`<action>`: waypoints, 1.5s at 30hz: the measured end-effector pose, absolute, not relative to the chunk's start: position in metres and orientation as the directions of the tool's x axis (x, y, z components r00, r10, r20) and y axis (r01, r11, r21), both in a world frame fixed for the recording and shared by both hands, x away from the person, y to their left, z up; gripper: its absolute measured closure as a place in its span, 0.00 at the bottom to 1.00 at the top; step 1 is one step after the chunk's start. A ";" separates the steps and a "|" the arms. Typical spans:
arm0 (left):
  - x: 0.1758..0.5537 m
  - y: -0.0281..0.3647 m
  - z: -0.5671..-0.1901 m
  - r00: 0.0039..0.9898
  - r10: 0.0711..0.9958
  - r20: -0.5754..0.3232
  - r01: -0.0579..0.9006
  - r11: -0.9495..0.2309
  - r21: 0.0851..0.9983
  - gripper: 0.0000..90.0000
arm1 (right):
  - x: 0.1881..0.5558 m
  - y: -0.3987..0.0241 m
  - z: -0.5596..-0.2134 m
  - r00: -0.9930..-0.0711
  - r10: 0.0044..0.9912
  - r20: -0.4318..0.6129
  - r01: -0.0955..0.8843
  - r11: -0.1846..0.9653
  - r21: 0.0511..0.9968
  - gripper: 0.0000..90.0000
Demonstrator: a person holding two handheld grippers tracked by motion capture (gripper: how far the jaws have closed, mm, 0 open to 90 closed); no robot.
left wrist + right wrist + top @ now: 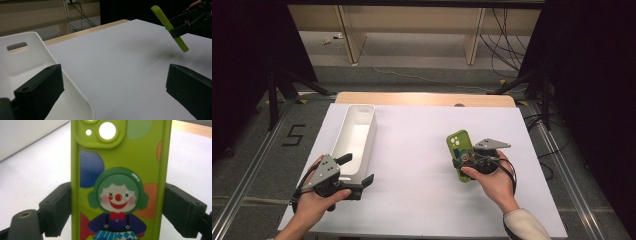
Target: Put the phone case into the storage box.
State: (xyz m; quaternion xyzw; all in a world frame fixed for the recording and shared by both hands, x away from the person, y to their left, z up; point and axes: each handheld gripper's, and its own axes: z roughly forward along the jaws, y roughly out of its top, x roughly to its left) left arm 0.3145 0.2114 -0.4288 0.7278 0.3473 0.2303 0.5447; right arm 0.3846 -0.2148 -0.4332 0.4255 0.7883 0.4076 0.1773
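A lime-green phone case (458, 140) with a clown picture on its back (117, 182) is clamped across its width by my right gripper (464, 161), whose two black pads (56, 210) press on its long edges. In the left gripper view the case (170, 27) hangs tilted above the white sheet, with a shadow under it. A long white bin (354, 135) stands at the left. My left gripper (357, 169) is open at the bin's near end. One jaw is over the inside of the bin (25, 57), the other is outside it, and nothing is between them.
A white sheet (422, 130) covers the table, with a strip of wood (422, 98) showing along the far edge. Beyond it are floor, cables and table legs. Black stands flank both sides.
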 end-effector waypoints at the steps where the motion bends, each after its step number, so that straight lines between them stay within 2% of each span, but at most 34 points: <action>1: 0.315 0.211 -0.428 0.651 0.758 -0.040 0.254 -0.168 0.952 0.01 | 0.385 -0.214 -0.433 -0.577 0.814 0.067 0.525 0.307 0.794 0.19; 12: 0.326 0.197 -0.416 0.661 0.750 -0.038 0.251 -0.173 0.952 0.03 | 0.381 -0.202 -0.430 -0.594 0.802 0.061 0.490 0.301 0.818 0.19; 45: 0.369 0.112 -0.388 0.745 0.665 -0.056 0.221 -0.167 0.961 0.09 | 0.371 -0.169 -0.430 -0.649 0.759 0.050 0.437 0.318 0.841 0.19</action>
